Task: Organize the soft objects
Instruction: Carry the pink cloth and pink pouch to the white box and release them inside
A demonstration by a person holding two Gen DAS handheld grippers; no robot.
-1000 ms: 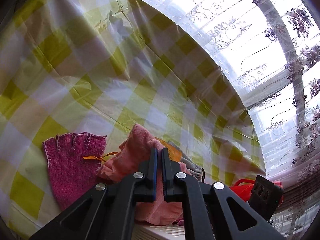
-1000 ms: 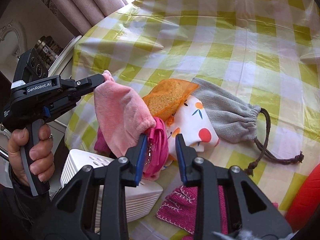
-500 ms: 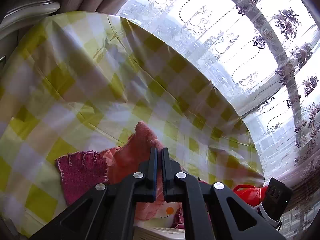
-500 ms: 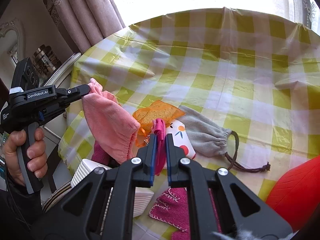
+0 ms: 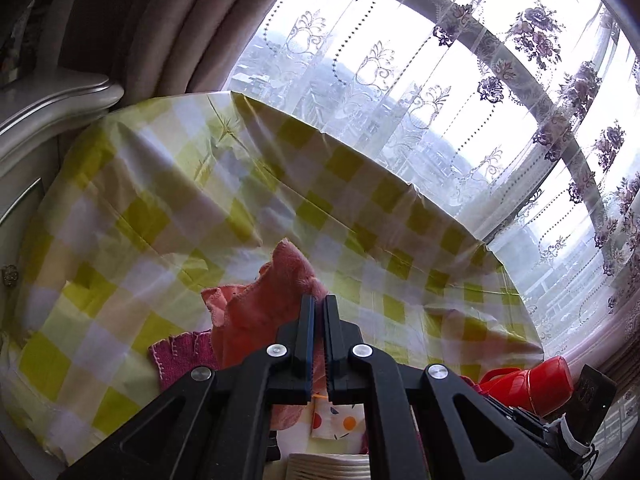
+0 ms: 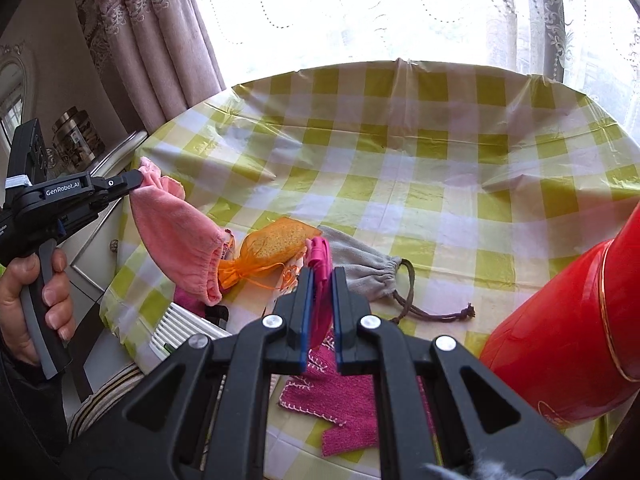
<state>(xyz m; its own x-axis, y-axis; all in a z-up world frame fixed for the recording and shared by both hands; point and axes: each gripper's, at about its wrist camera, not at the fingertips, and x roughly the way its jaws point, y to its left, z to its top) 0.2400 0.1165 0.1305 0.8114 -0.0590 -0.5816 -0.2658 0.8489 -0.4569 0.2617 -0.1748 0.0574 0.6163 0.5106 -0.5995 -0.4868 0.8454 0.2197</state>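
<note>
Left gripper [image 5: 316, 308]: jaws closed tight on the top edge of a pink fleece pouch [image 6: 176, 236], which hangs in the air above the near left part of the table [image 6: 420, 160]. In the right wrist view the same gripper [image 6: 138, 179] carries white lettering reading "GenRobot.AI" on its black body; a bare hand [image 6: 28, 300] grips its handle. A second line of print lower on that body is too small to read.

Right gripper [image 6: 320, 276]: jaws narrowed onto a bright magenta fabric piece [image 6: 319, 256], which rises between the fingers and is held off the table.

Table covering: yellow-green and white checked plastic cloth, creased.

Soft items lying on it, near edge:
- orange mesh drawstring pouch [image 6: 276, 246], just beside the hanging pink pouch;
- grey drawstring bag [image 6: 360, 264] with brown cord, touching the orange pouch's right side;
- white fabric with orange and red fruit print [image 5: 340, 420], partly hidden under the others;
- dark pink knitted glove [image 6: 348, 400] with pale stitching, flat, nearest the right gripper.

Other items: white ribbed plastic basket [image 6: 180, 328] at the near left table edge; red cylindrical tin [image 6: 580, 340] with gold trim at the right, any marking on it illegible; lace curtain [image 5: 460, 80] with floral pattern at the window behind.
</note>
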